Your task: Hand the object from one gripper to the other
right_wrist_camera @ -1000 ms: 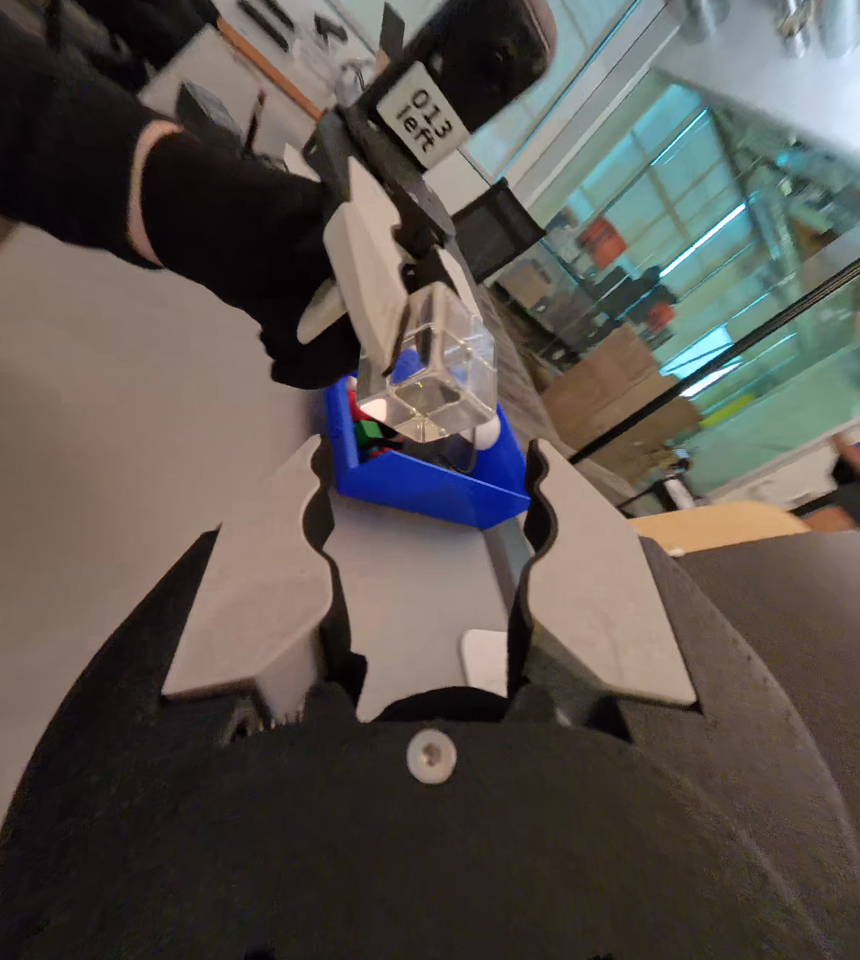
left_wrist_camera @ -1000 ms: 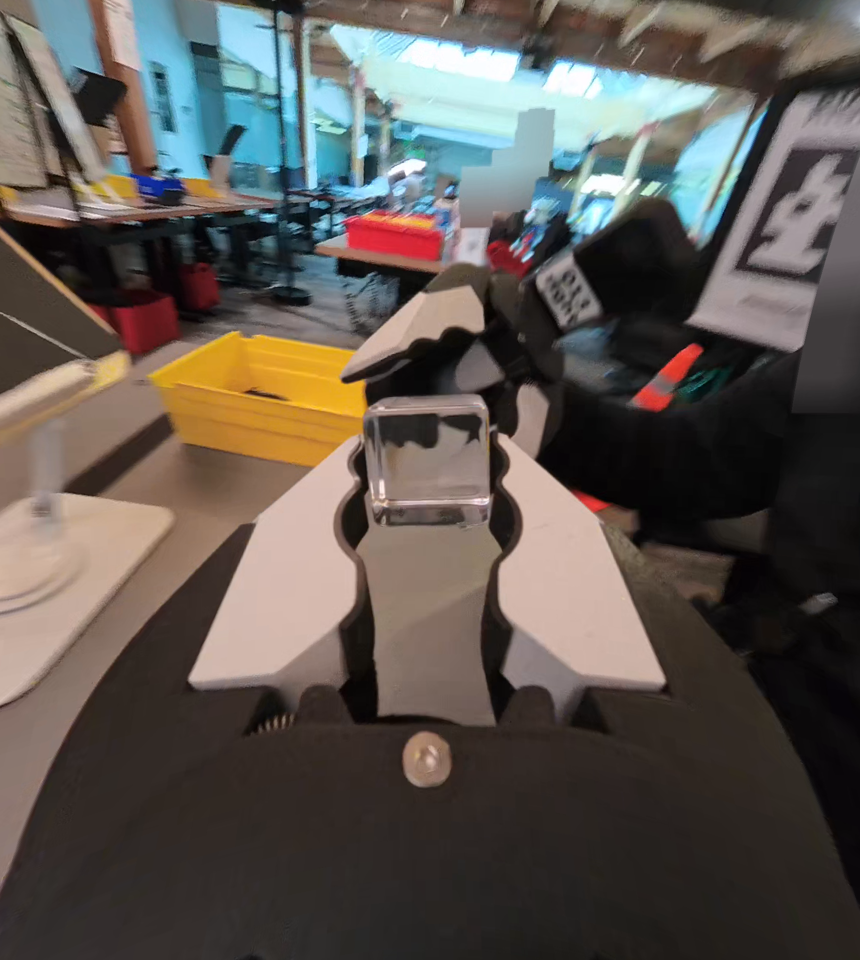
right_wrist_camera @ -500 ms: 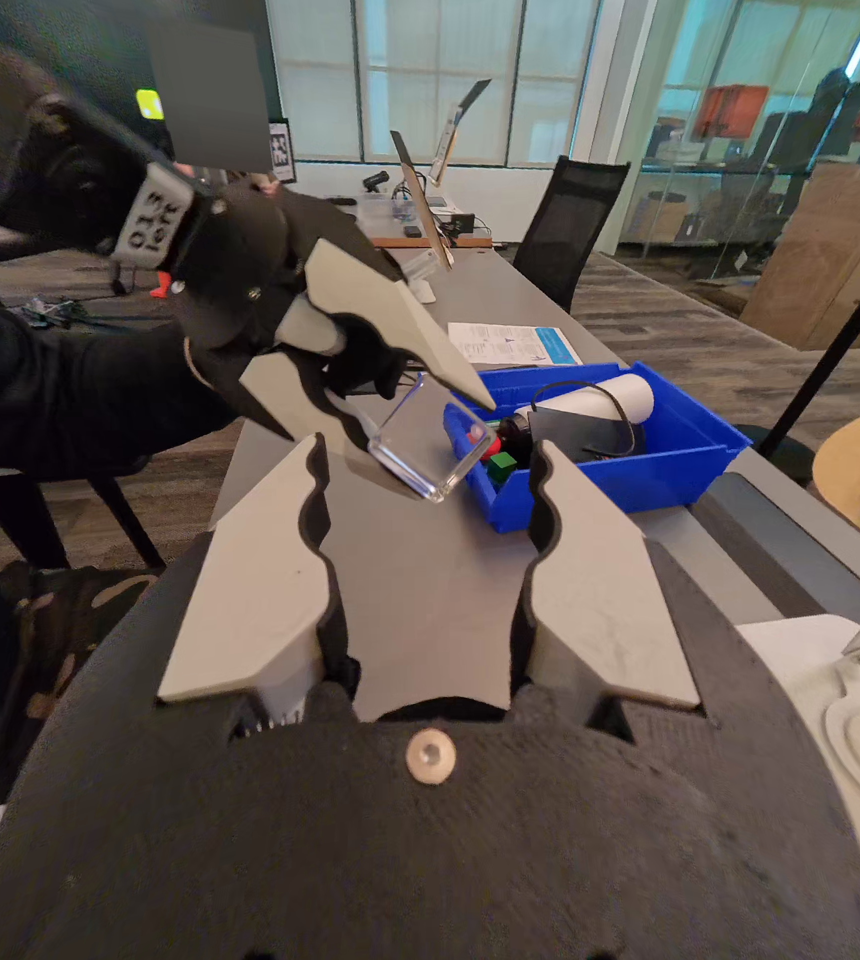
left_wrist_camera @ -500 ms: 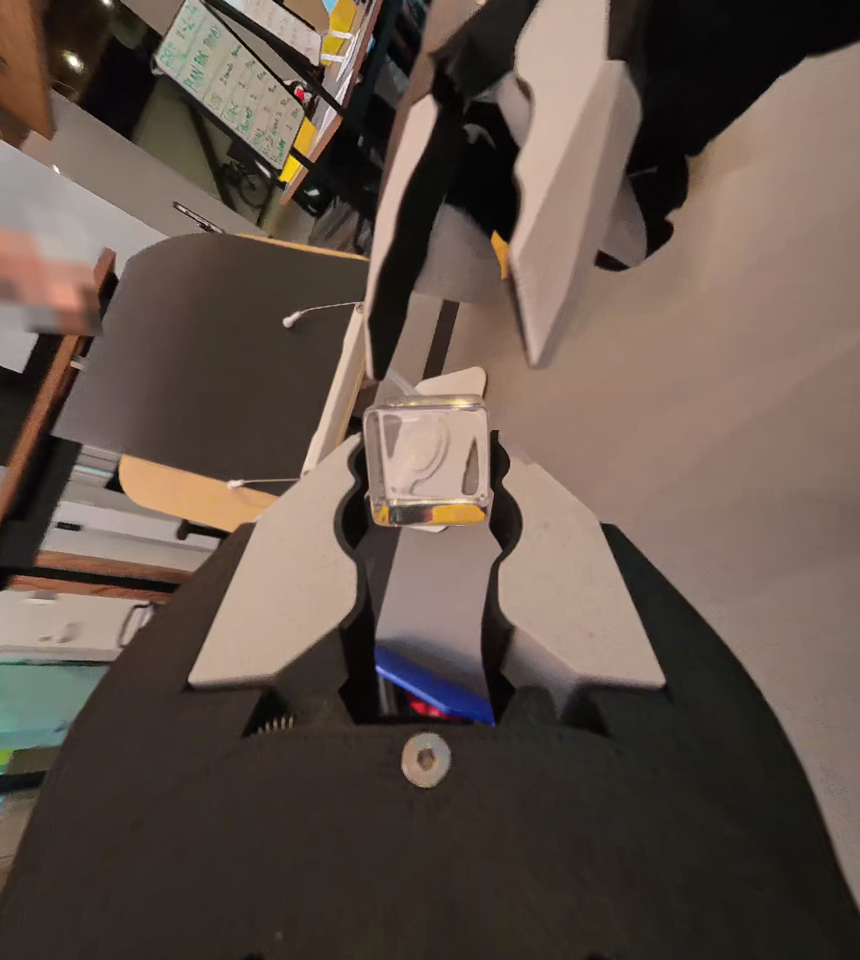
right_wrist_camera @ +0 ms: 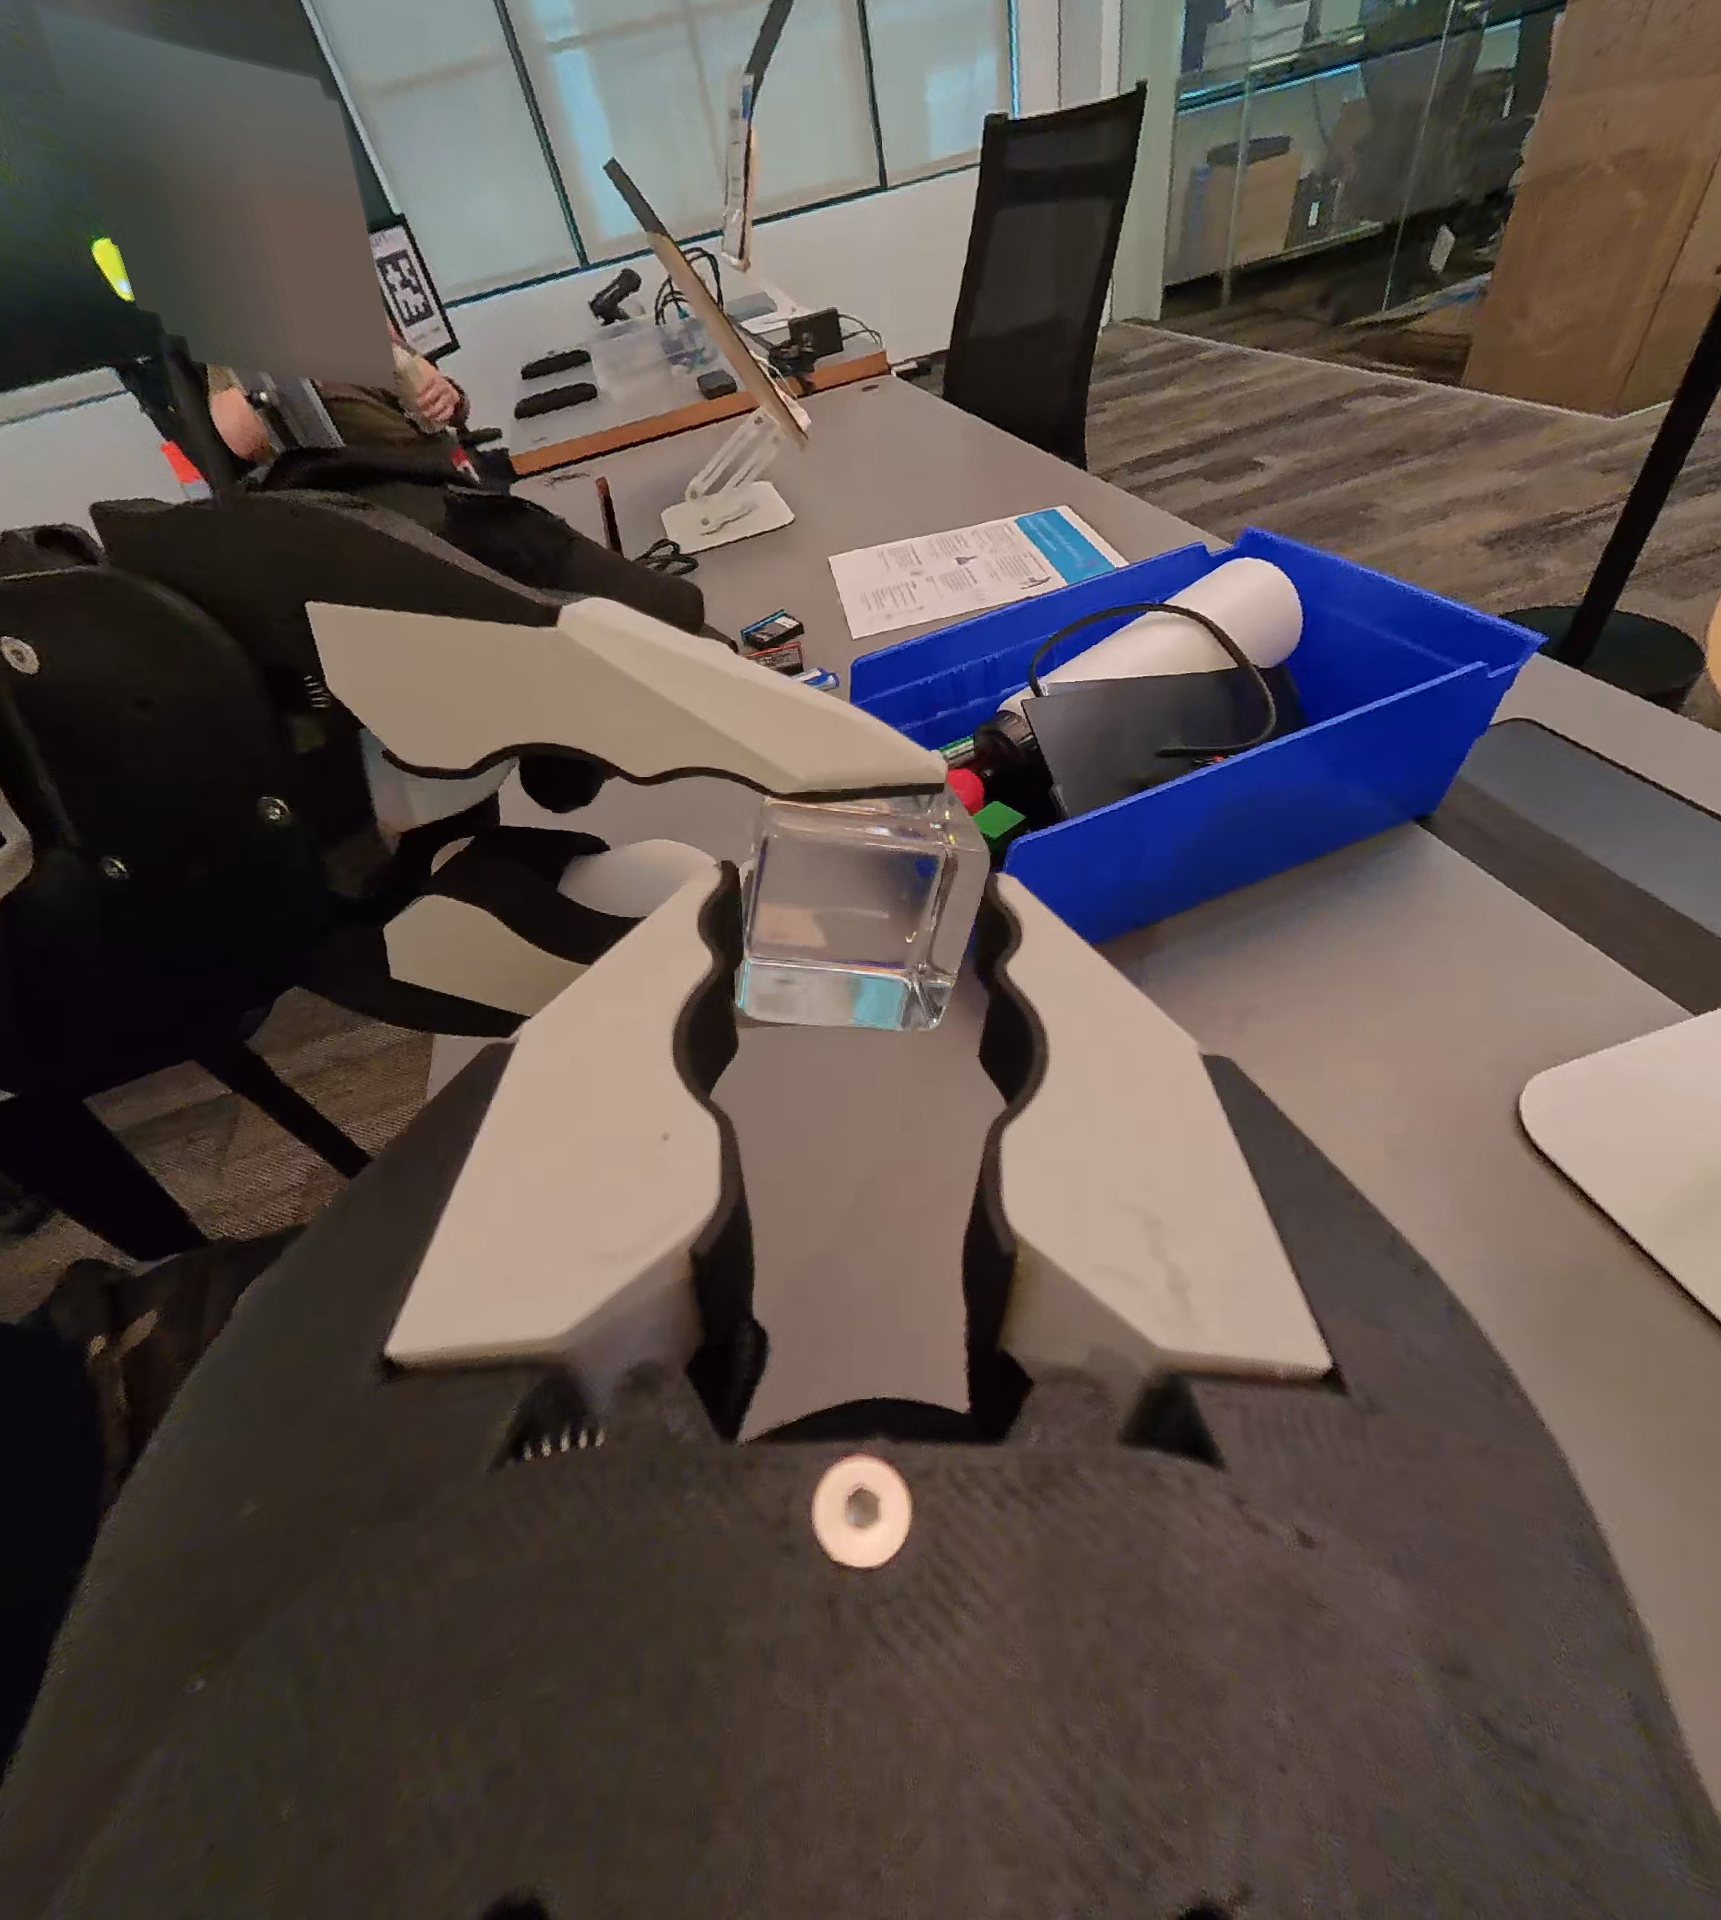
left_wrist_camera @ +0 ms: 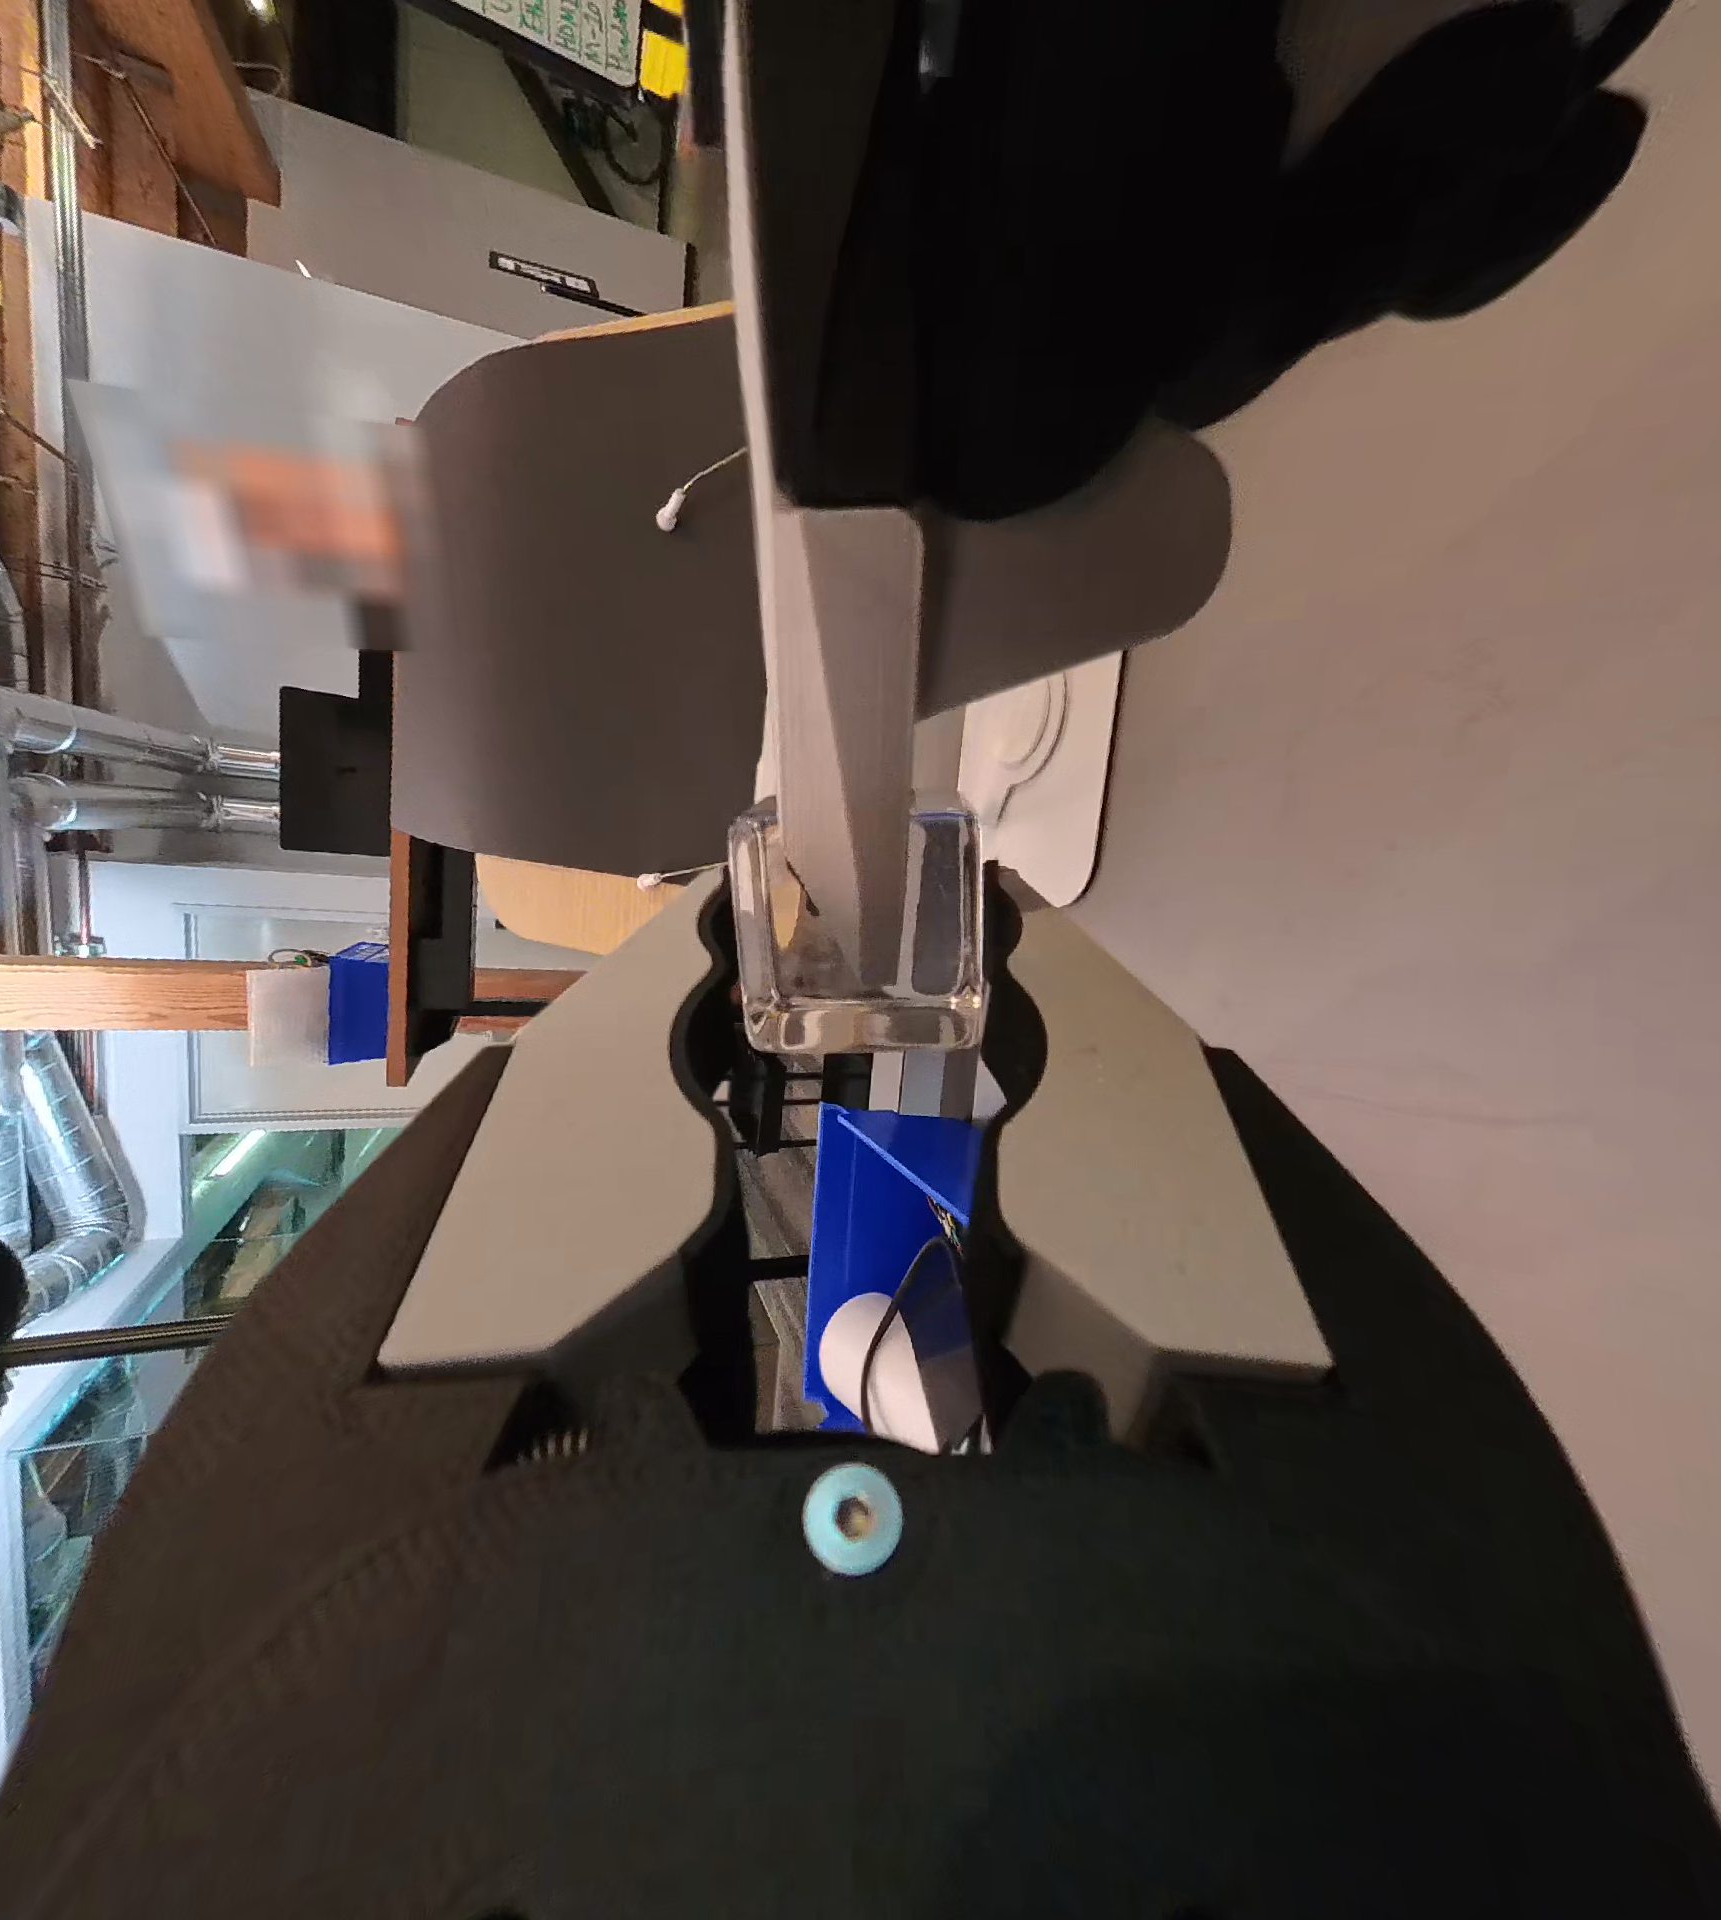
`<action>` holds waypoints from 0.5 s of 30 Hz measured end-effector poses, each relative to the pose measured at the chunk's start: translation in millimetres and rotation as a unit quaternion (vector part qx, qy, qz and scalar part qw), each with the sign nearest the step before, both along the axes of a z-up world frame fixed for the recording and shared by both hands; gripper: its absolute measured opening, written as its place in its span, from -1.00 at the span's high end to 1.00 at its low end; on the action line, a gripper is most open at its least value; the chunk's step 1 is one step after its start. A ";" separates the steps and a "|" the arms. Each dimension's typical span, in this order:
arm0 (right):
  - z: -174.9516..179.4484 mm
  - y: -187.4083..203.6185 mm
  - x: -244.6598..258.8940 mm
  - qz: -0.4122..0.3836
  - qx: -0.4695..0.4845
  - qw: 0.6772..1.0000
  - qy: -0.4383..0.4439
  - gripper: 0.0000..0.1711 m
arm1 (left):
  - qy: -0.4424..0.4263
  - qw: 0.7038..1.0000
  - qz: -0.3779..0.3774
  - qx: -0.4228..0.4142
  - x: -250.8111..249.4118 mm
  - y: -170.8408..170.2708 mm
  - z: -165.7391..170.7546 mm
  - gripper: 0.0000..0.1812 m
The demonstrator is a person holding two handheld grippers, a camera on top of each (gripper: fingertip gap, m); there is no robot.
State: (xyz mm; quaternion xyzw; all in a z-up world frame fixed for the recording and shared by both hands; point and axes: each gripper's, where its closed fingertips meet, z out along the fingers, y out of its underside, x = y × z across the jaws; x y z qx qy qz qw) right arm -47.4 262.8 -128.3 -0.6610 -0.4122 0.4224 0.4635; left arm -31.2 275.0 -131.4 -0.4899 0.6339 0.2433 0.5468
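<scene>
Here one clear cube [right_wrist_camera: 851, 930] sits clamped in both grippers' jaws, left gripper [left_wrist_camera: 856, 935] and right gripper [right_wrist_camera: 856, 940].

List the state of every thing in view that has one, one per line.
Clear transparent cube: off the table, gripped from two directions at once.
Left gripper: shut on the cube, fingers on its sides.
Right gripper: closed around the cube's sides.
Blue plastic bin: open-topped, resting on the table, holding a white roll and a black box.
</scene>
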 end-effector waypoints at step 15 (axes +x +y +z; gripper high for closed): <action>27.1 -3.1 19.5 0.043 0.063 0.994 0.084 0.52 | -0.270 0.909 -0.093 -0.304 7.0 -17.4 16.6 0.18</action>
